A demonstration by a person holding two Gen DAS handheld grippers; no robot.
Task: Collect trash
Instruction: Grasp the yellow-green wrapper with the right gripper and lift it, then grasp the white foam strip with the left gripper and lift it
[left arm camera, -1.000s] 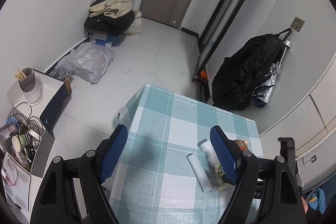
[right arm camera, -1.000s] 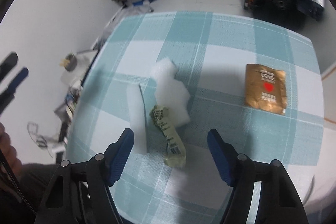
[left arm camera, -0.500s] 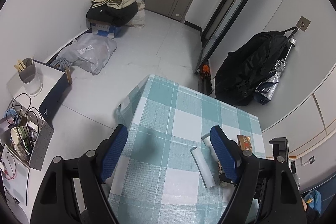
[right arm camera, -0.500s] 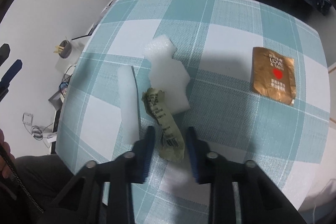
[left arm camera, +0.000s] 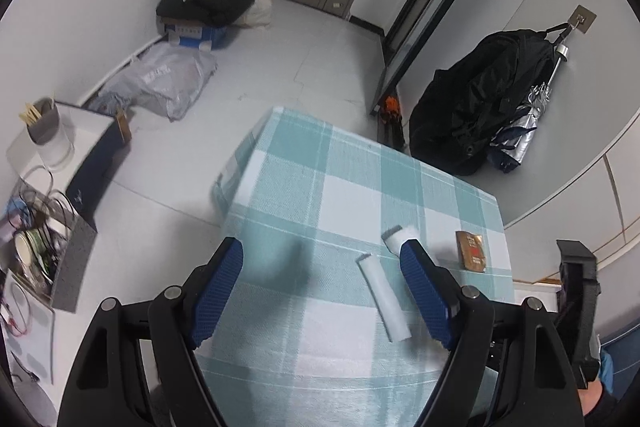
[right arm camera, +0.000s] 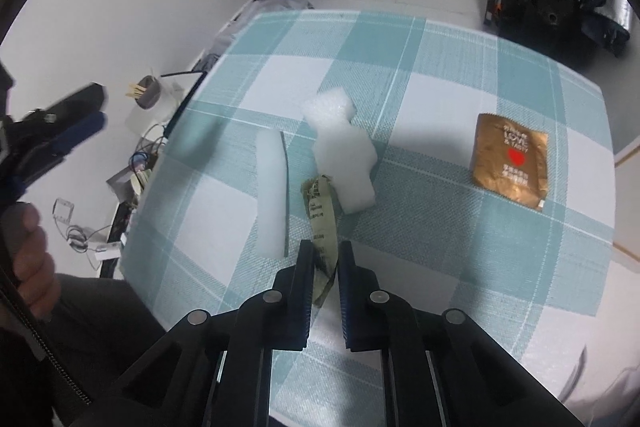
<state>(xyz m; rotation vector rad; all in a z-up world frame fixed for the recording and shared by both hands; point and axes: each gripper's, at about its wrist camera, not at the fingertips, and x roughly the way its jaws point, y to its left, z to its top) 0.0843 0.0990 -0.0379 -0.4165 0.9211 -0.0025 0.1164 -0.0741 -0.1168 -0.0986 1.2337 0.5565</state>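
The trash lies scattered on the worktop [right arm camera: 440, 75], which is covered by a teal-and-white checked cloth. A crumpled, printed olive paper strip [right arm camera: 320, 211] has its near end between the jaws of the right gripper [right arm camera: 325, 259], which are closing onto it and already pinch it between their pads. Touching the strip's far end is a stepped block of white foam [right arm camera: 340, 155], and just beside it on the left lies a long, flat white foam strip [right arm camera: 270, 195]. Well apart to the right sits a gold sachet [right arm camera: 510, 159] with a red heart. The left gripper [left arm camera: 322, 291] hovers above the worktop's near edge, jaws spread wide with nothing between them.
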